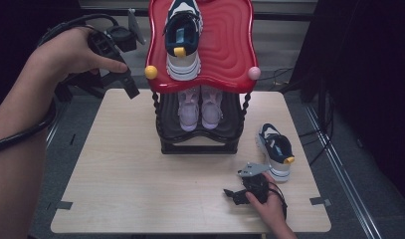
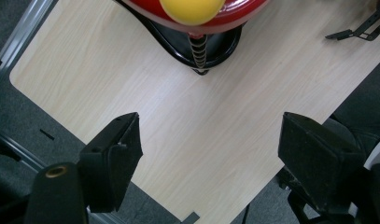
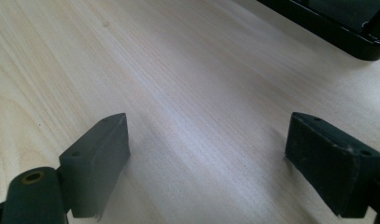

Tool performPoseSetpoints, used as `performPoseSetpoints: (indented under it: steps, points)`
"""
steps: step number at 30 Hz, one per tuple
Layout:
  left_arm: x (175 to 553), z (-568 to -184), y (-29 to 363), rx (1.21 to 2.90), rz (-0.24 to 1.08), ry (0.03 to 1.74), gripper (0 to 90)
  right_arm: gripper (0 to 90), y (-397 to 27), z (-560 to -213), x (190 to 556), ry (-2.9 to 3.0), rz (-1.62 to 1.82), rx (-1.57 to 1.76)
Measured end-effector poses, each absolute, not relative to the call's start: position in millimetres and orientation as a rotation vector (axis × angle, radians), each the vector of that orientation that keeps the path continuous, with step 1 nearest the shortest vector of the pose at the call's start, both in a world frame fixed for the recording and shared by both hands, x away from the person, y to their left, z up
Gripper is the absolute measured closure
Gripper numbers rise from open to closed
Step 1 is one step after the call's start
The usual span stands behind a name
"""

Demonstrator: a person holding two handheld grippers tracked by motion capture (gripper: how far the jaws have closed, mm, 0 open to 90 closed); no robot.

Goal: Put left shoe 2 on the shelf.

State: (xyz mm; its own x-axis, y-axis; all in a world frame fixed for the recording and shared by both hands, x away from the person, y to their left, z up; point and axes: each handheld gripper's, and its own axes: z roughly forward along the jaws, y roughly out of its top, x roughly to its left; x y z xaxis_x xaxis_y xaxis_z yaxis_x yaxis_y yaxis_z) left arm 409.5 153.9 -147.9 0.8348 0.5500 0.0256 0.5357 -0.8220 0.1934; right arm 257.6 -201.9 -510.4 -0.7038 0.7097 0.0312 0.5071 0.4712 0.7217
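Note:
A two-shelf rack stands at the back middle of the table, with a red wavy top shelf (image 1: 225, 45) and a black lower shelf (image 1: 200, 144). One navy-and-white sneaker (image 1: 183, 40) lies on the red shelf. A pink pair (image 1: 200, 107) sits on the lower shelf. A second navy-and-white sneaker (image 1: 275, 149) rests on the table to the right of the rack. My left gripper (image 1: 123, 82) (image 2: 211, 135) hangs open and empty above the table's back left corner, beside the rack's yellow knob (image 2: 192, 9). My right gripper (image 1: 232, 195) (image 3: 208, 140) lies open on the table, just left of the loose sneaker.
The light wooden table (image 1: 130, 164) has tape marks near its front corners (image 1: 64, 204). A twisted black post (image 2: 198, 49) holds up the red shelf. A pink knob (image 1: 254, 73) sits on the shelf's right front corner. Dark curtains and cables surround the table.

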Motion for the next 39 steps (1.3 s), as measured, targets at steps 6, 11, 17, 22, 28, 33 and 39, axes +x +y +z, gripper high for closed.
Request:
performPoseSetpoints:
  steps: [6,11,17,22,28,33,39]
  points:
    - [408.9,-161.5,161.4,2.833,0.102,0.857,21.1,12.9,-201.8,-510.2,257.4,2.449,1.063,1.043]
    - [406.9,-171.6,167.9,2.83,0.094,0.875,21.1,13.0,-201.8,-510.3,257.5,2.449,1.064,1.042]
    - [405.8,-181.8,173.1,2.83,0.073,0.875,21.2,13.0,-201.8,-510.3,257.6,2.449,1.064,1.04]
    - [404.1,-191.5,176.7,2.82,0.073,0.891,21.2,13.0,-201.8,-510.1,257.5,2.45,1.064,1.044]
    - [402.5,-206.7,179.7,2.83,0.055,0.898,21.3,13.0,-201.8,-510.3,257.5,2.449,1.064,1.041]
    - [402.3,-219.7,182.5,2.834,0.038,0.91,21.4,13.0,-201.7,-510.3,257.6,2.446,1.067,1.042]
    - [401.0,-235.1,186.5,2.84,0.024,0.932,21.5,13.0,-201.7,-510.1,257.5,2.446,1.066,1.045]
